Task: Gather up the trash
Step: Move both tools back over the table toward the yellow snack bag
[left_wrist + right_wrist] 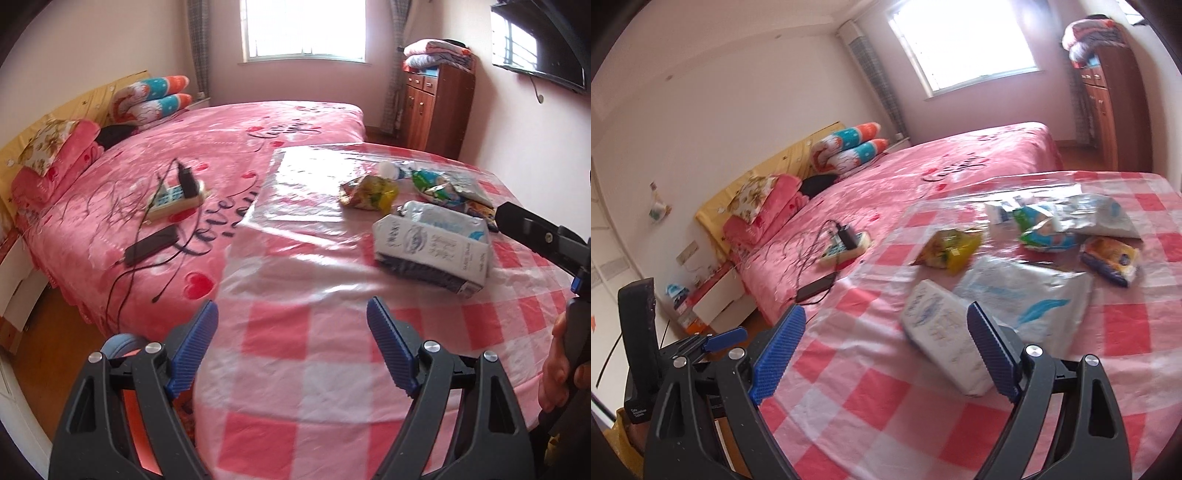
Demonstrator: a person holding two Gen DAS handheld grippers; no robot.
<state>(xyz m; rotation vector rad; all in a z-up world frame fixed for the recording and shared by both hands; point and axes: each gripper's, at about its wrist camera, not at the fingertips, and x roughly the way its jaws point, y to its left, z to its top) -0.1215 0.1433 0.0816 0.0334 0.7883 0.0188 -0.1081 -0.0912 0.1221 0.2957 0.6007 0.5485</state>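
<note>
Trash lies on a table with a pink-and-white checked cloth (295, 350). Nearest is a white milk carton (432, 254) on its side. Behind it are a yellow snack bag (369, 192), a green-blue wrapper (439, 184) and a silver bag (469, 184). My left gripper (293, 350) is open over bare cloth, well short of the carton. My right gripper (886, 350) is open too. The carton (942, 332) lies just ahead of its right finger (993, 350), unpinched. A white bag with a blue feather (1027, 299) and a yellow-blue wrapper (1112, 258) lie beyond.
A bed with a pink cover (184, 155) adjoins the table on the left, with a power strip (177, 195), a phone (151, 245) and cables on it. A wooden cabinet (436, 107) stands at the far wall. A hand (557, 369) holds the right gripper's handle.
</note>
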